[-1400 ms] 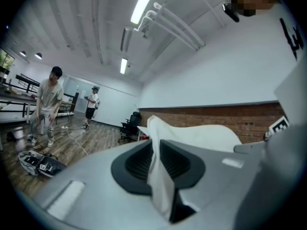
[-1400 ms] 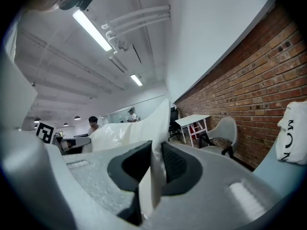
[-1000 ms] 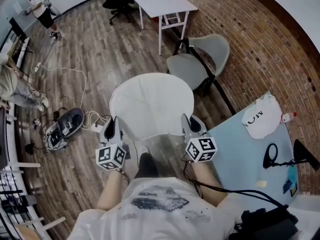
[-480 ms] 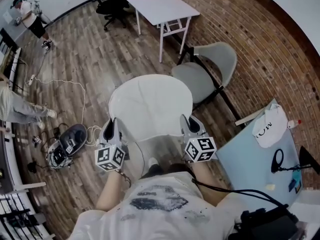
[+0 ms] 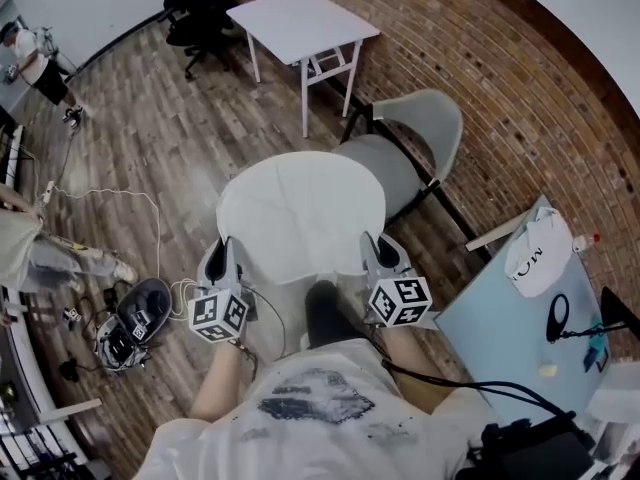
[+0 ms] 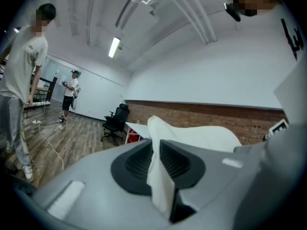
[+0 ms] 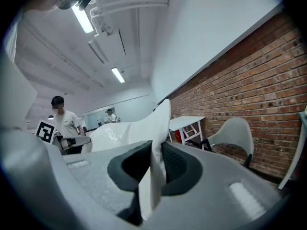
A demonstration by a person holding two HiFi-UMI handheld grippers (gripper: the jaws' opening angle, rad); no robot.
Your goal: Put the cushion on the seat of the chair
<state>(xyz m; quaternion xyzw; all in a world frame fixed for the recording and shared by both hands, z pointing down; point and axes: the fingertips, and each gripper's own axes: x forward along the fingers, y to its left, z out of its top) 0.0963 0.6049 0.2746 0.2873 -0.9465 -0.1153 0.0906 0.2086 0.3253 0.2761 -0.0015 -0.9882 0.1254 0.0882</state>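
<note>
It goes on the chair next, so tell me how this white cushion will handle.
Probably soft: the cushion edge crumples thin in the left gripper and right gripper. Likely light: two edge pinches hold it spread out. It may sag if one lets go.

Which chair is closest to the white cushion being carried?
The grey shell chair by the brick wall, just beyond the cushion; the black office chair stands far off, past the white table.
</note>
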